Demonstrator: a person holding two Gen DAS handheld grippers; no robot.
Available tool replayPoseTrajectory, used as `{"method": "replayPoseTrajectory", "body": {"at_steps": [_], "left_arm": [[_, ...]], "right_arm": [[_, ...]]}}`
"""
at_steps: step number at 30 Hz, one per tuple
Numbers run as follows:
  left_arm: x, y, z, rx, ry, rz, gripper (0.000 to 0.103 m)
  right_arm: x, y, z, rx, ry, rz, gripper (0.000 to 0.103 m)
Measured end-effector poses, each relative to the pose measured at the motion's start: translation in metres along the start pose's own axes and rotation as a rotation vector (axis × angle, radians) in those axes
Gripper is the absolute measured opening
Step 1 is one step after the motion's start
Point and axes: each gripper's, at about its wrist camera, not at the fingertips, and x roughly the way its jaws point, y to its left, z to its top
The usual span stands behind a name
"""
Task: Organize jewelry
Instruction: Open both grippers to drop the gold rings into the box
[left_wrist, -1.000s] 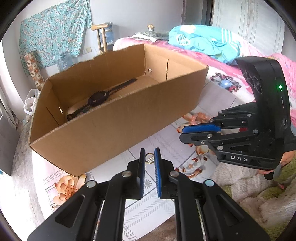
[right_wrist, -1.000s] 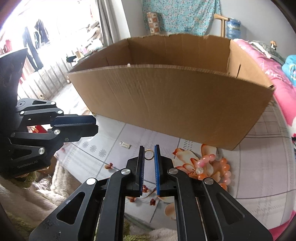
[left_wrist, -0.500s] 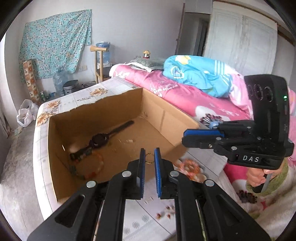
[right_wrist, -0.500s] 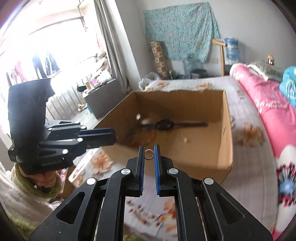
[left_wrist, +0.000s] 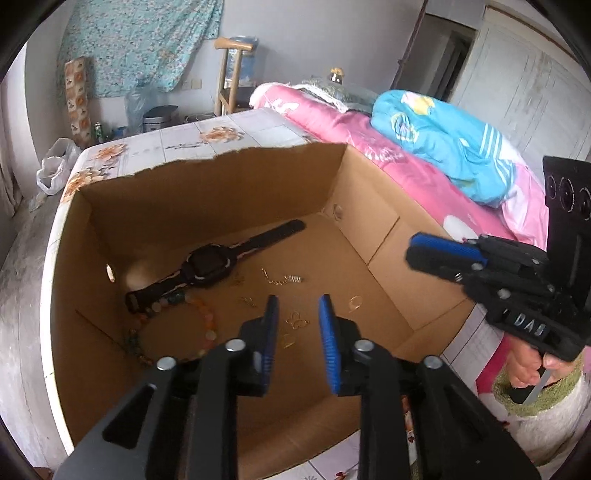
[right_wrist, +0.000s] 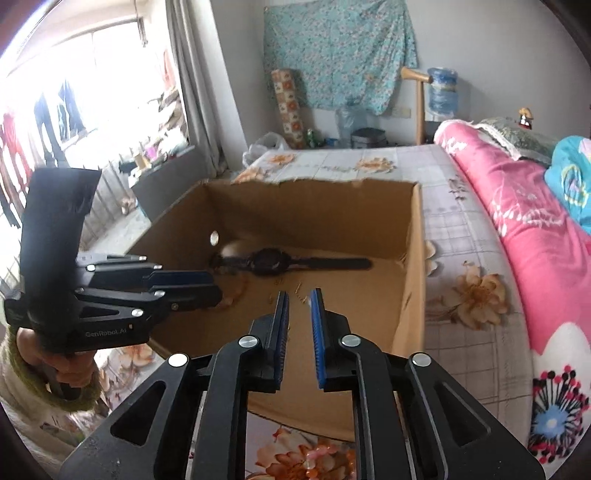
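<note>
The left tongs (left_wrist: 297, 321) are held above the open cardboard box (left_wrist: 369, 206), tilted down toward its floor, and their two blue pads are spread with nothing between them. The right tongs (right_wrist: 298, 314) are also over the box, near its front wall, pointing forward and slightly down; their pads stand apart with a narrow gap and hold nothing. In the left wrist view the right tongs appear on the right side, over the box corner, gripped from below by the person's right hand (left_wrist: 532, 365). On the box floor, beyond the left tongs, lies a black wristwatch (left_wrist: 210, 266) with its strap stretched out. To the left of these tongs a beaded bracelet (left_wrist: 207, 321) curves on the cardboard. Between and just past the pads there are small gold pieces, among them a butterfly-shaped charm (left_wrist: 298, 320), and a small gold ring (left_wrist: 354, 301) lies a little to the right. The box stands on a worktop (right_wrist: 461, 236) covered with a floral cloth.
</note>
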Motion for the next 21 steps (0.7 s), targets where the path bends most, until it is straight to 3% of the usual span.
{"method": "replayPoseTrajectory", "body": {"at_steps": [15,18,21], "left_arm": [[-0.045,0.002,-0.004,-0.020,-0.106,0.023,0.041],[-0.057,0.000,-0.008,-0.010,-0.128,0.030,0.046],[-0.073,-0.004,-0.015,0.011,-0.160,0.039,0.057]], "right_arm": [[-0.055,-0.032,0.001,0.139,-0.161,-0.020,0.021],[-0.063,-0.030,-0.005,0.161,-0.169,0.002,0.023],[-0.067,-0.024,-0.012,0.164,-0.165,0.017,0.028]]}}
